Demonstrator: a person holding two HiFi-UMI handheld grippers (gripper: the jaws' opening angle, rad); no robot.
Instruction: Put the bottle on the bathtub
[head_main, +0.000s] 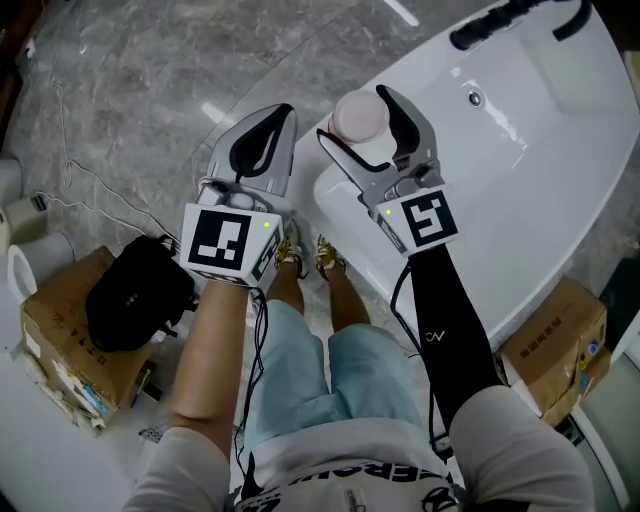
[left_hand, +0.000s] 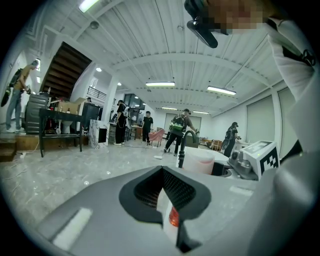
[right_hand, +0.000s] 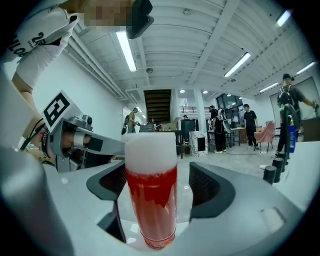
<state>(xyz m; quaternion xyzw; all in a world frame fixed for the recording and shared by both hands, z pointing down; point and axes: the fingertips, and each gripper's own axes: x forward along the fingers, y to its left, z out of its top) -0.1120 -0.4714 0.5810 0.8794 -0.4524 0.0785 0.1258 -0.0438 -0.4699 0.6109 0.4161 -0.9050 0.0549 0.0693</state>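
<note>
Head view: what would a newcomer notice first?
The red bottle with a white cap, standing upright on the white bathtub rim between the open jaws of the right gripper. Beside it, the left gripper hangs shut over the grey floor.

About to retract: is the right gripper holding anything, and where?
Nothing held. The right gripper is open around the bottle, beside its red body with a gap at one pad; it stands on the bathtub rim.

The bottle (head_main: 358, 118) is stood on the bathtub (head_main: 540, 150) rim, upper centre, between the right gripper's (head_main: 354, 112) jaws; the left gripper (head_main: 272, 115) is held just left of it.
</note>
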